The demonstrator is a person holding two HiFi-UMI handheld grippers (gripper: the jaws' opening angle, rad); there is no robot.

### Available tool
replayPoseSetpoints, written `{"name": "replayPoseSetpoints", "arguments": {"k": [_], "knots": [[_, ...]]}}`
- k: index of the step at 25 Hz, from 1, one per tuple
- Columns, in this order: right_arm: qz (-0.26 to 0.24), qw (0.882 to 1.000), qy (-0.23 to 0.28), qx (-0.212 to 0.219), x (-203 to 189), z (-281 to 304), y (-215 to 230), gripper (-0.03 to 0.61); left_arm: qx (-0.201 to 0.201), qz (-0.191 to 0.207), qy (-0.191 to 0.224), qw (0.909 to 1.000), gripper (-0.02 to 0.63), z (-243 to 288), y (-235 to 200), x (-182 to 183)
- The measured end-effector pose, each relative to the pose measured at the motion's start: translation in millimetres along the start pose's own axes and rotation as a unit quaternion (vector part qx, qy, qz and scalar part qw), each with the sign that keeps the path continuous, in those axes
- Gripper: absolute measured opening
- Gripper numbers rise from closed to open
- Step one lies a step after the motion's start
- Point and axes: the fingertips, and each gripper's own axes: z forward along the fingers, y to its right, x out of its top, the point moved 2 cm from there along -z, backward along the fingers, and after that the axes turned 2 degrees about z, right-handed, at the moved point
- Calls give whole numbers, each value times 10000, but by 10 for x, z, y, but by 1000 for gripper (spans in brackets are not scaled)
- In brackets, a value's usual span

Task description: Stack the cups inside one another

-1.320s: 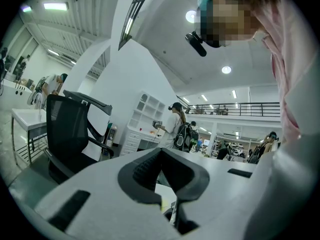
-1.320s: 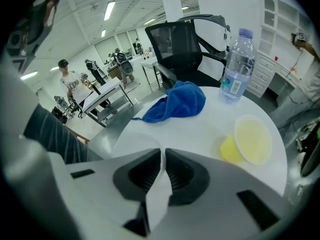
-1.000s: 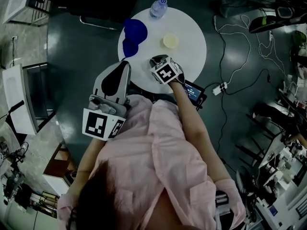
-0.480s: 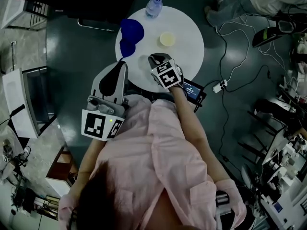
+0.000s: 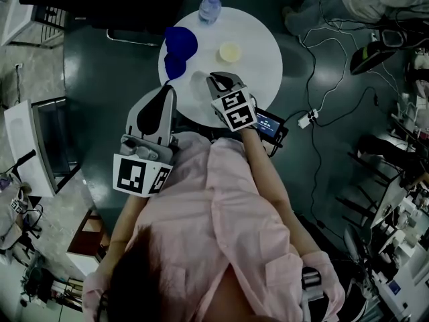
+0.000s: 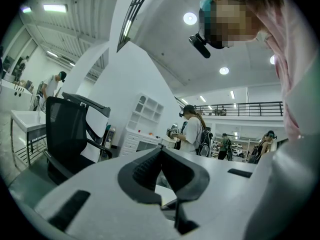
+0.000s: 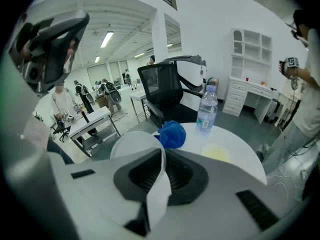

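On the round white table (image 5: 263, 42) stands a pale yellow cup (image 5: 229, 51), which the right gripper view also shows (image 7: 216, 151). My right gripper (image 5: 214, 80) hangs over the table's near part, tilted downward. It is shut on the wall of a translucent white cup (image 5: 199, 86). In the right gripper view that cup's wall passes between the pads and its open mouth (image 7: 131, 143) shows to the left of the right gripper (image 7: 162, 160). My left gripper (image 5: 167, 91) is held level by the table's near left edge, shut and empty (image 6: 161, 151).
A crumpled blue cloth (image 5: 179, 45) lies at the table's left side, and a water bottle (image 5: 209, 7) stands at its far edge. A small screen device (image 5: 271, 127) sits just past the near right edge. A black office chair (image 7: 165, 84) stands beyond the table, and cables (image 5: 335, 79) trail across the floor.
My right gripper has risen toward the head camera and tilted, with the white cup still in it. The left gripper has kept its place.
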Motion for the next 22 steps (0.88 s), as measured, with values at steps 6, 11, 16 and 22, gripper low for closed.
{"name": "replayPoseSetpoints", "arguments": {"k": [6,11,16,22], "knots": [[107,9991,380,-120,145,-187,1,40,-12,21,44,10000,17,-26,24,-8],[176,9967,766,-203,295,-428,6,40,-36,59,67,10000,17,-42,109,10],[278,9933,1090,-278,373,-666,33,39,-34,79,104,9999,17,-63,211,18],[310,9878,1477,-383,452,-971,106,40,-64,87,93,9999,17,-27,343,-31]]}}
